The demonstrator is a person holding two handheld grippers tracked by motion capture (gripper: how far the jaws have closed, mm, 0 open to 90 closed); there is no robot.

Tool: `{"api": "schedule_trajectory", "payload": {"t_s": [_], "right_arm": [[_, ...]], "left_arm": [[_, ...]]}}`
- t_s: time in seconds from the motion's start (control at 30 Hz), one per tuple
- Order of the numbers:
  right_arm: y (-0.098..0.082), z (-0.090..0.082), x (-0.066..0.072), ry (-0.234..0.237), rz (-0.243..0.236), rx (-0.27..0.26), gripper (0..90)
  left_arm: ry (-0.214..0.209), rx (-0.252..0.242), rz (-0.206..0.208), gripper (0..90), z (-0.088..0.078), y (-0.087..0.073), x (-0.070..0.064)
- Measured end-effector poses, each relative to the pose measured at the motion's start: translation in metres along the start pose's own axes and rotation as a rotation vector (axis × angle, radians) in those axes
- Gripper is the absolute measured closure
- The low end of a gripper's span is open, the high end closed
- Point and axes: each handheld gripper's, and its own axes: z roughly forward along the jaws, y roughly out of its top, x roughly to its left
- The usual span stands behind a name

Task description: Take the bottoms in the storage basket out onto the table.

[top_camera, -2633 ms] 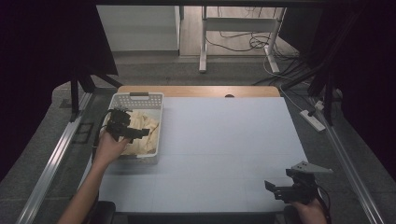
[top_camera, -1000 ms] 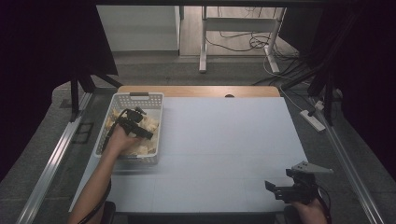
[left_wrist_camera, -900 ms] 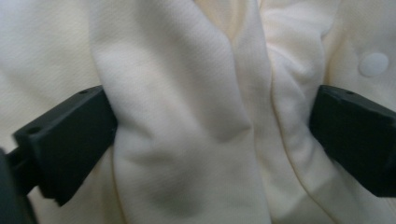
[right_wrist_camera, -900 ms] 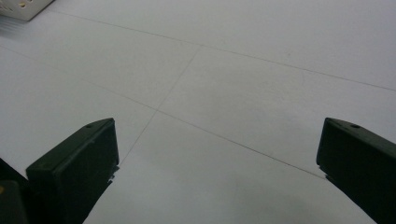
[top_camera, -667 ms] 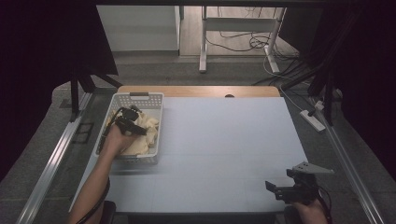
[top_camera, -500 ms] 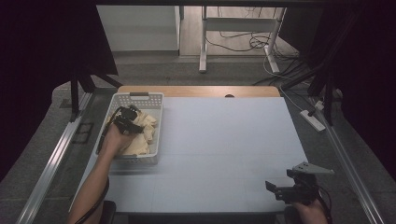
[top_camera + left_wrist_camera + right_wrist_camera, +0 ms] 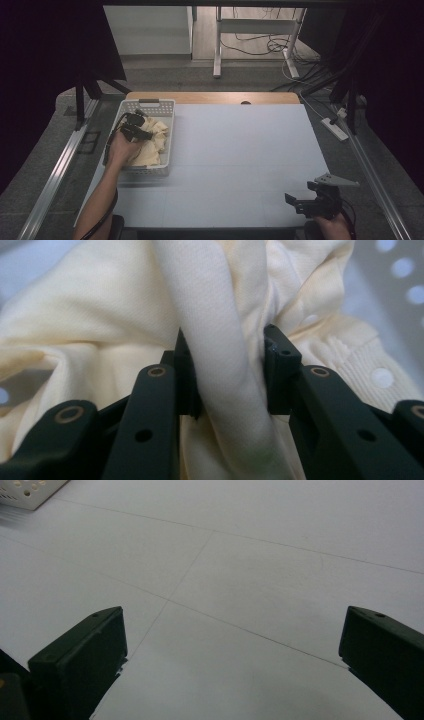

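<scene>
Inside basket (image 7: 167, 131): left tongs (image 7: 227, 375) closing round cream cloth (image 7: 100, 325) fold, grasp step, lift-out likely next; right tongs (image 7: 232, 665) wide open, empty, over desk (image 7: 240, 150).

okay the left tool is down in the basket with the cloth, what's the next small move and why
Probably close the left tool fully, then lift a little. A fold of the cream cloth already stands between its jaws, which look not quite pinched, and the rest lies bunched in the basket. The right tool waits open over bare table.
</scene>
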Motion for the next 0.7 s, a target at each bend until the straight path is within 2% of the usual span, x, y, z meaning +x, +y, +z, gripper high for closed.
{"api": "schedule_trajectory", "payload": {"t_s": [0.13, 0.4, 0.7], "right_arm": [[0.000, 0.000, 0.000, 0.001, 0.001, 0.000, 0.0], [0.000, 0.000, 0.000, -0.001, -0.001, -0.001, 0.0], [0.000, 0.000, 0.000, -0.002, 0.000, 0.001, 0.0]], "left_arm": [[-0.049, -0.043, -0.009, 66.2, -0.008, 0.000, 0.001], [-0.050, -0.113, 0.027, 66.2, -0.026, 0.000, -0.002], [-0.089, -0.168, -0.006, 66.2, -0.041, -0.002, 0.003]]}}
